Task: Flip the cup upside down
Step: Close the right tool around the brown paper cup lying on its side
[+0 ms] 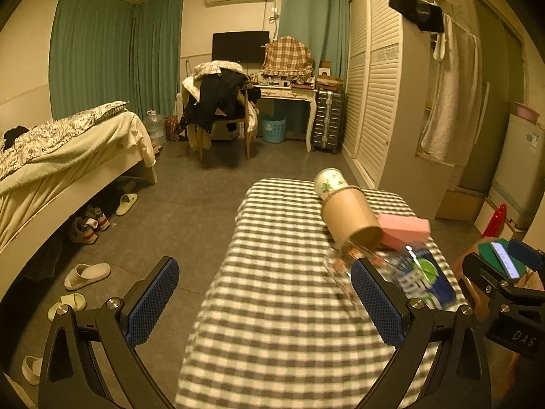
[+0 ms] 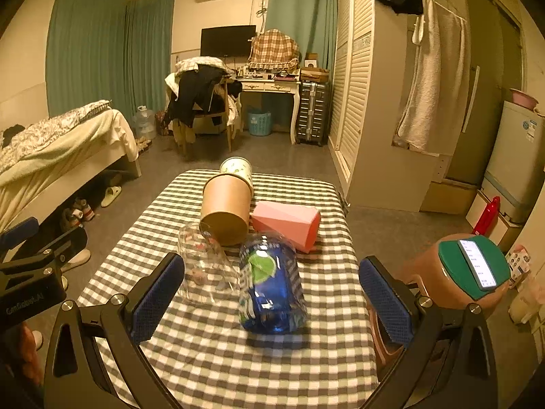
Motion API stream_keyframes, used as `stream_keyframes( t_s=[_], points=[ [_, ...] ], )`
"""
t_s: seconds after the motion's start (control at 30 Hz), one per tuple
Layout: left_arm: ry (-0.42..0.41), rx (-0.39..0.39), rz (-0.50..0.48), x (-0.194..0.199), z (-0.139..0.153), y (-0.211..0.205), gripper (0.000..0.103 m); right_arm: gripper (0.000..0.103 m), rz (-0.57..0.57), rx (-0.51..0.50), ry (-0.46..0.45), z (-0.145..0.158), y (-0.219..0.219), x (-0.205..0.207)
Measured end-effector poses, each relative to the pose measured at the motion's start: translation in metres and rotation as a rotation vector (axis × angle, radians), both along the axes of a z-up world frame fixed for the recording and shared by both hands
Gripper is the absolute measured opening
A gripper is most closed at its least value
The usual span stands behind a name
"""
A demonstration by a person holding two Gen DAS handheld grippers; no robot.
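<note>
Cups crowd the middle of the grey-and-white checked tablecloth (image 2: 259, 368), all tipped on their sides: a smooth brown cardboard cup (image 2: 225, 208) with its round base toward the camera, a white paper cup with green leaf print (image 2: 236, 167) tucked just behind it and touching its rim, a faceted matte pink cup (image 2: 287, 223) just beside the brown one, a clear thin-walled plastic cup (image 2: 204, 266) whose far end touches the brown cup, and a glossy translucent blue cup with a green-and-white label (image 2: 270, 288) nearest the camera, between the clear and pink ones. The right gripper (image 2: 272, 303) hovers over the near part of the table, its two black fingers with blue dimpled rubber pads (image 2: 155, 298) spread wide and holding nothing; the blue cup lies in the gap ahead of them. The left gripper (image 1: 264, 301) is likewise spread wide and empty, hanging at the table's left edge, with its right pad in front of the blurred clear cup.
</note>
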State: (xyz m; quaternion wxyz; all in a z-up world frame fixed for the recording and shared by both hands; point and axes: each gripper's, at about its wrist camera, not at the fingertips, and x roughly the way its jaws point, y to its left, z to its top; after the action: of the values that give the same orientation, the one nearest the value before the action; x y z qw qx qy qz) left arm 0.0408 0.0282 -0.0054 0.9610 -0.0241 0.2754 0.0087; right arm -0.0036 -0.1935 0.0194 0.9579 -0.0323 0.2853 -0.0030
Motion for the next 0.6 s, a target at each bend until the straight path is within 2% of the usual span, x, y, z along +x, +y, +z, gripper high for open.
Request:
stream_keyframes(
  t_s=[0.13,0.27,0.4,0.6],
  points=[
    [-0.018,0.014,0.027,0.022,0.005,0.018,0.103,0.103,0.048,0.015,0.024,0.008,0.014,0.030],
    [-0.019,0.031,0.047,0.048,0.002,0.036,0.103,0.103,0.084,-0.059,0.034,0.011,0.035,0.070],
    [-0.008,0.051,0.065,0.070,-0.007,0.047,0.103,0.103,0.100,-0.058,0.125,0.002,0.046,0.121],
    [0.030,0.021,0.071,0.096,-0.028,0.066,0.103,0.103,0.106,-0.096,0.263,-0.029,0.067,0.199]
  ],
)
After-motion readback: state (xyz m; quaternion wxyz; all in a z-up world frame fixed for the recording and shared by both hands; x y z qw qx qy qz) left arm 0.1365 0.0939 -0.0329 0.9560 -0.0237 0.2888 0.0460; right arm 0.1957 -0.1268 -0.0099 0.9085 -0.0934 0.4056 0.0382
